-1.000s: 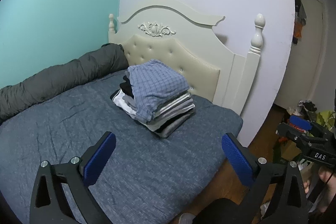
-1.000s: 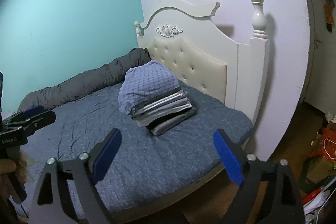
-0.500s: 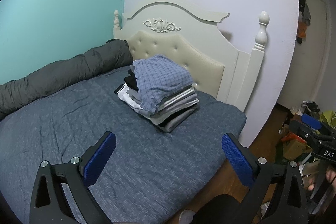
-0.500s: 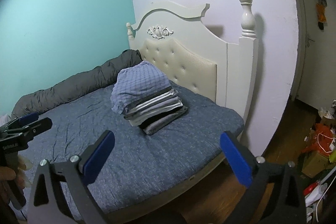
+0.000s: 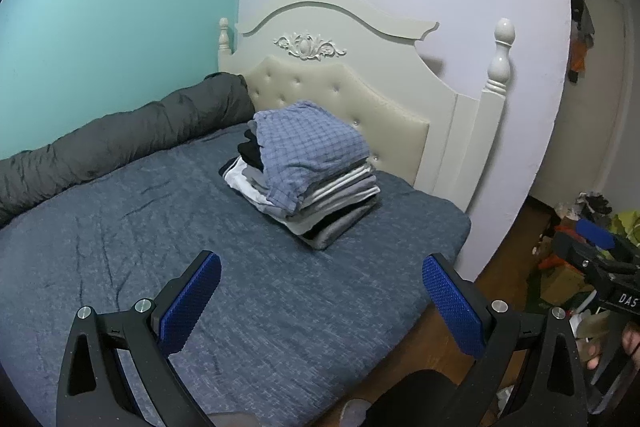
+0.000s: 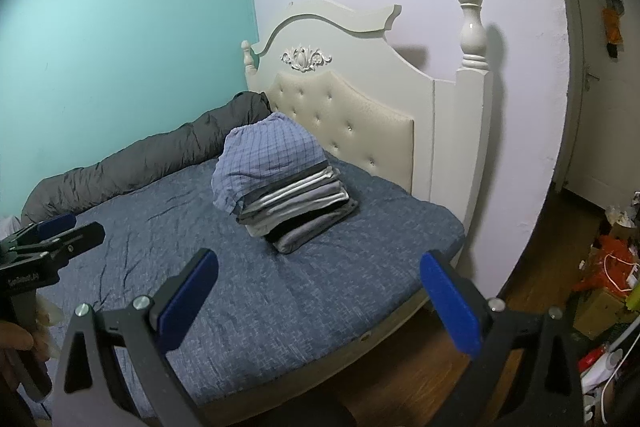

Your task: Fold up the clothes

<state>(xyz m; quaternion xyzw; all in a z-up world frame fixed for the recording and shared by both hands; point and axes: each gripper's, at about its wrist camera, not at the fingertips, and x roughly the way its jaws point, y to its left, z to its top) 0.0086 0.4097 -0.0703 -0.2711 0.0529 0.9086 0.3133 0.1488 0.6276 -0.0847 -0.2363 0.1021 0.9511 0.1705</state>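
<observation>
Folding appears done: a neat stack of folded clothes topped by blue checked fabric (image 5: 308,167) is set near the headboard end of the blue-covered bed (image 5: 280,307). Left tool (image 5: 322,301) and right tool (image 6: 320,301) are held wide apart, empty; no loose garment is seen.

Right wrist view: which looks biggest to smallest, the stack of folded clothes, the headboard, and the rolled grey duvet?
1. headboard
2. rolled grey duvet
3. stack of folded clothes

The duvet's left end is cut off behind the other gripper, so its full length is unsure.
</observation>
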